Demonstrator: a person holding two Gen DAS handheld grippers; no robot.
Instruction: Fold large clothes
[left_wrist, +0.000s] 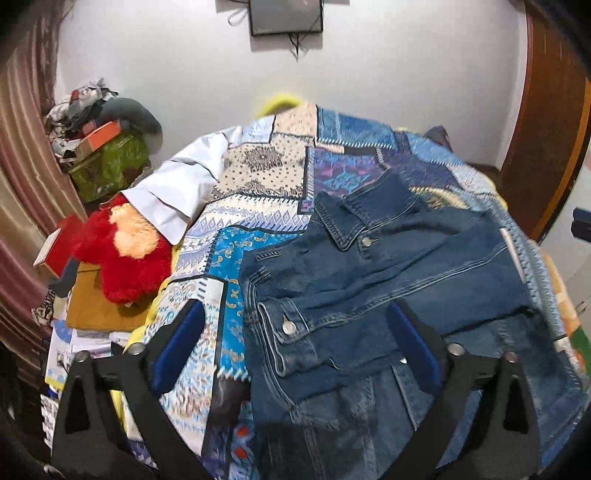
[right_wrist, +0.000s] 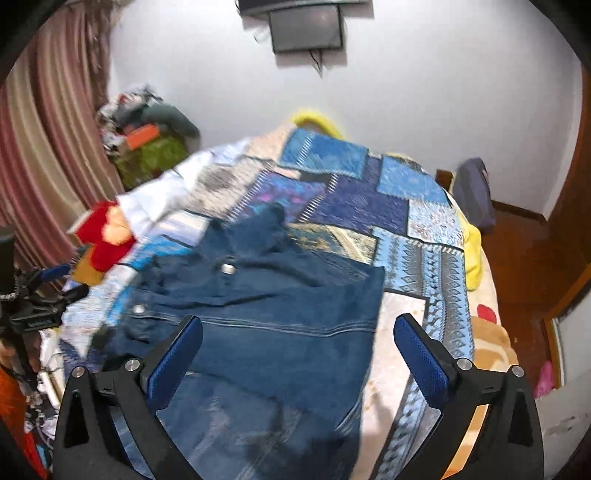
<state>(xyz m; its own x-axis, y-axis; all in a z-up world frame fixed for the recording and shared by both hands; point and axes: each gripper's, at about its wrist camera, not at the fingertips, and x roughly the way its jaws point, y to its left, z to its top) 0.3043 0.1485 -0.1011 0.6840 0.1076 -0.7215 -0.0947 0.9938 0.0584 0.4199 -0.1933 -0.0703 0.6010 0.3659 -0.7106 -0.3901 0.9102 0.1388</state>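
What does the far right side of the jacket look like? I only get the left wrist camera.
Observer: The denim jacket ends in a straight edge there, flat on the patchwork quilt.
Operator: Is the other hand-held gripper grabbing it?
Observer: No. The right hand-held gripper is open above the jacket, with its pads off the cloth.
Operator: What's past the bed?
Observer: Something small and pink lies on the wooden floor.

Even indoor light, soft shadows; right wrist view motion-blurred; fisheye bending, dark corners.
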